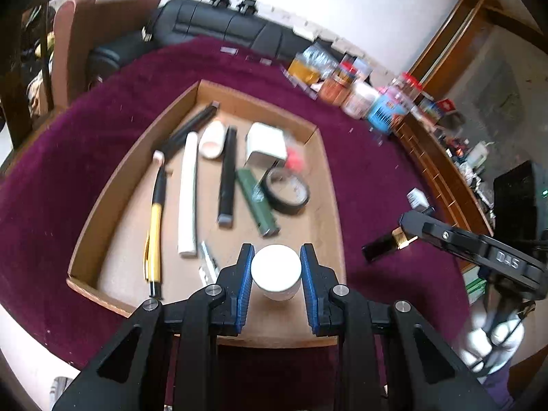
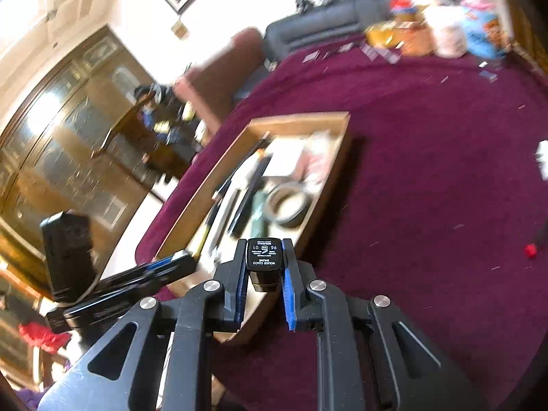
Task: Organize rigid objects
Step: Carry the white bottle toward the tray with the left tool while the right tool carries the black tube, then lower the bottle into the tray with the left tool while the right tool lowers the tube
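Observation:
My left gripper is shut on a small white round jar, held over the near end of a shallow cardboard tray. The tray holds a yellow pen, a white stick, a black bar, a green bar, a tape roll and a white box. My right gripper is shut on a black lipstick tube, beside the tray's near right corner. The right gripper also shows in the left wrist view, with the tube sticking out.
The tray lies on a dark red velvet cloth. Several jars and packets stand at the cloth's far right edge. A black sofa and brown chair stand behind. A small red thing lies on the cloth at the right.

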`<state>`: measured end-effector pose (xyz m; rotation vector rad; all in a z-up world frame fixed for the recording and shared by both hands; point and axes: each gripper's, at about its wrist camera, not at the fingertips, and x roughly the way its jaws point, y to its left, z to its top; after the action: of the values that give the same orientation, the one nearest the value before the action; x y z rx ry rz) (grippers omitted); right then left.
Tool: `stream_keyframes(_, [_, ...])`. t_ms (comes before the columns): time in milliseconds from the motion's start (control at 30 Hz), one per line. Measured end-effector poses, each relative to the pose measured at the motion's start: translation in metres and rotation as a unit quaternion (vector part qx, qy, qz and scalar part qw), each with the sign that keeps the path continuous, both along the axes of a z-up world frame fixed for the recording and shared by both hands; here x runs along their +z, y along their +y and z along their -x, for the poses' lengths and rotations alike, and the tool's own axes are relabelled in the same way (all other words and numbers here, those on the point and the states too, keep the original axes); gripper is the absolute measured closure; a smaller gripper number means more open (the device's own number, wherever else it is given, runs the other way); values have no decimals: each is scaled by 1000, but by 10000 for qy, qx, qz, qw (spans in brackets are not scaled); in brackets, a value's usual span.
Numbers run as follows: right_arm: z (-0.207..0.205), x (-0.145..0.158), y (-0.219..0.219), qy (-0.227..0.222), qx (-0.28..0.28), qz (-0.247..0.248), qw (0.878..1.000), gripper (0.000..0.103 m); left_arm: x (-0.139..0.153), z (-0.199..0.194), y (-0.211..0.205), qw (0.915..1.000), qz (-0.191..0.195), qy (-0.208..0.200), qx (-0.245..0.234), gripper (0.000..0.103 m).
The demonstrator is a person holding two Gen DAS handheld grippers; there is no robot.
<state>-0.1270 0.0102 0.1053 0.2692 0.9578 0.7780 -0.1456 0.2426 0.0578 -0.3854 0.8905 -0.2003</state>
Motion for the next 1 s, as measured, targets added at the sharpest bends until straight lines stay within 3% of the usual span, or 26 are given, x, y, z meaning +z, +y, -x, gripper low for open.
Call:
stream_keyframes(167, [0, -18, 37, 203, 369, 412, 9983, 88, -14, -6, 5, 9997, 8, 264, -20, 79])
stream_keyframes(433, [-25, -34, 72, 249, 408, 937, 9945, 88, -24, -17, 7, 9989, -205, 386, 143, 74])
stream_keyframes(633, [-27, -34, 88, 120, 420, 1229, 9915, 87, -17, -13, 9, 9987, -386, 248, 241, 49])
stream_keyframes(733, [-31, -42, 87, 262, 411, 1240, 9911, 86, -11, -7, 11, 9983, -473, 169, 286, 44])
stream_keyframes(1000, [-27, -35, 68, 241, 216, 1055, 9939, 84, 0, 5, 12, 9973, -573, 60, 463, 44])
